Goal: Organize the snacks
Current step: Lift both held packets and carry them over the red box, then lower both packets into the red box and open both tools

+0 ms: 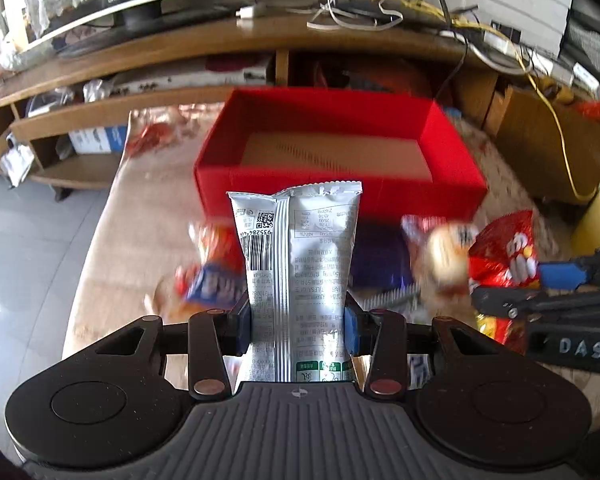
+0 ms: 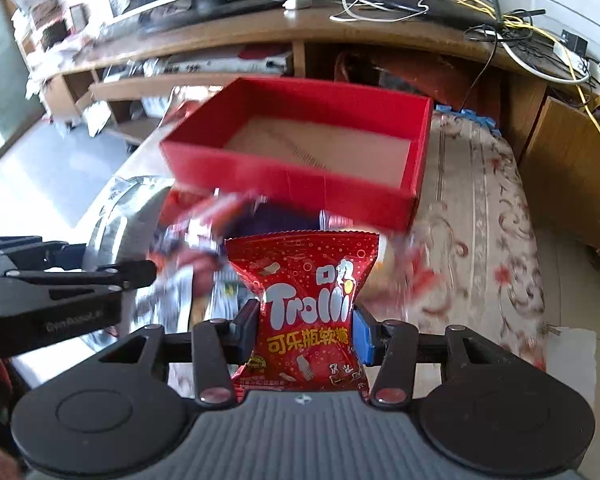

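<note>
1. Nearest to me, my left fingers (image 1: 298, 320) are clamped on a silver packet (image 1: 298, 256), gripped across its lower half, and it stands upright between them.
2. My right fingers (image 2: 306, 328) are pinched on a red candy bag (image 2: 306, 300) at its waist, which puckers inward where they press.
3. Both feel light and soft to my judgement: thin crinkly film, slippery, with air inside. A squeeze at the middle holds best; the sealed edges would likely slide.
4. Ahead sits the red box (image 1: 452, 136), open and bare inside, on a patterned cloth.
5. Other snacks (image 1: 504, 256) lie blurred just before the box.
</note>
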Motion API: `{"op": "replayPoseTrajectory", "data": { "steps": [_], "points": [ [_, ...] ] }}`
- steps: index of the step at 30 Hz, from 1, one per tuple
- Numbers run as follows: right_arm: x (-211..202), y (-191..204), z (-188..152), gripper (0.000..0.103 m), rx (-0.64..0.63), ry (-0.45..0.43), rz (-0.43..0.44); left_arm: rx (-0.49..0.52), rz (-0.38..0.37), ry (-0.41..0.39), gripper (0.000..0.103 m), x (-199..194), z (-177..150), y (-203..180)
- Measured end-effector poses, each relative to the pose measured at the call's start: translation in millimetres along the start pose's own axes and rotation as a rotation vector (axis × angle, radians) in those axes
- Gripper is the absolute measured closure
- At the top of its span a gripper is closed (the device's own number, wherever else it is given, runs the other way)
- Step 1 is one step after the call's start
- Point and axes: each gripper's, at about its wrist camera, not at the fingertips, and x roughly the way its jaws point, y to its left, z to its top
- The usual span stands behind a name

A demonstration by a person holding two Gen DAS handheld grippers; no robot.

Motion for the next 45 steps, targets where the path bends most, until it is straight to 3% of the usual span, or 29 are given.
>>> {"op": "replayPoseTrajectory", "data": {
  "steps": [18, 45],
  "points": [
    [43, -24, 75, 0.05, 0.114, -0.076, -0.099, -0.021, -0.025, -0.075, 0.053, 50, 67, -13],
    [102, -46, 133, 0.05, 0.166, -0.082, -0.12, -0.002, 0.03, -0.101, 0.053, 103, 124, -18]
  ]
}}
